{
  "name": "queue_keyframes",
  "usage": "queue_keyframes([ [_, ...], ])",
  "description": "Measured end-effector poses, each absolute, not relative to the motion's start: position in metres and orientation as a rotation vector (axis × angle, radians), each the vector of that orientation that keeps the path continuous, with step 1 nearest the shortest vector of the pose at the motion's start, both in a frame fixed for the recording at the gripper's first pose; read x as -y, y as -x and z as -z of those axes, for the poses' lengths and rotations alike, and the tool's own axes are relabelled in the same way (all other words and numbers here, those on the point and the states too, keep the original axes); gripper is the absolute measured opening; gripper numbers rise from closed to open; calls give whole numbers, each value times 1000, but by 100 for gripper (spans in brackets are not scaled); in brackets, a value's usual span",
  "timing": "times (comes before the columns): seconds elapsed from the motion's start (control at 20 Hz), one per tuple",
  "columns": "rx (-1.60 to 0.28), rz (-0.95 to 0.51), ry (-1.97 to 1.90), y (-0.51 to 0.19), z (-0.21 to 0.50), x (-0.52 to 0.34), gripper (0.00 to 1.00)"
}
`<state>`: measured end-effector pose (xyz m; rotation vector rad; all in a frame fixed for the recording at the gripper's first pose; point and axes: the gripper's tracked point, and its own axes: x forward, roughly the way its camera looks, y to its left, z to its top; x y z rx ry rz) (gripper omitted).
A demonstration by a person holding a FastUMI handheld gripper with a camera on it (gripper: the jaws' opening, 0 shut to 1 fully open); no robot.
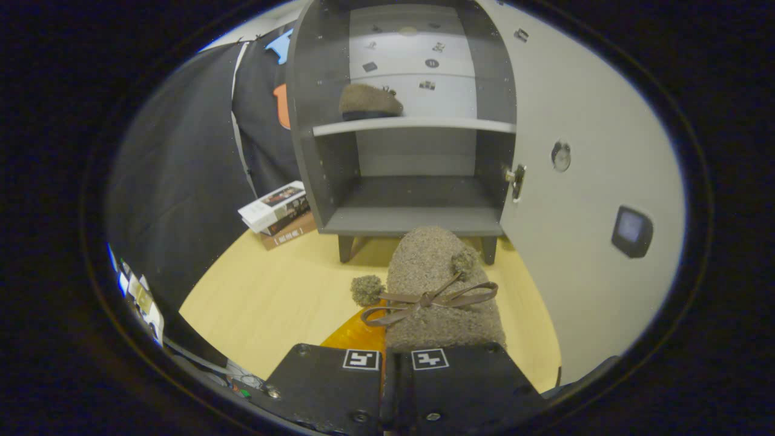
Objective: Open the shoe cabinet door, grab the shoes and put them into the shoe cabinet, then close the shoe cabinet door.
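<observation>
Directly ahead, the closed fingers (396, 387) grip the shoe (439, 290).

Gripper (395, 369) jaws closed on shoe (439, 284), open shoe cabinet (412, 221) ahead.

I am working in a staged booth rather than a lived-in home. Black cloth (175, 163) hangs as the wall on one side, and a plain pale panel stands on the other. The floor (272, 290) is a light wood-look surface. A small grey shoe cabinet (412, 221) stands on short legs against the backdrop, door (581, 200) swung open, with small printed marker tags fixed to its back panel. A stack of books (278, 212) lies on the floor beside the cabinet. Square coded markers sit on my own gripper (396, 363), indicating a recording rig.
</observation>
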<state>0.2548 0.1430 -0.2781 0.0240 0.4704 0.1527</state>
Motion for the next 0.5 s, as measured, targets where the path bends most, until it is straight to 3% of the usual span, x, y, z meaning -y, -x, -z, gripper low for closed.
queue_keyframes([
  [0.5,-189,-163,4,-289,96,-147,6],
])
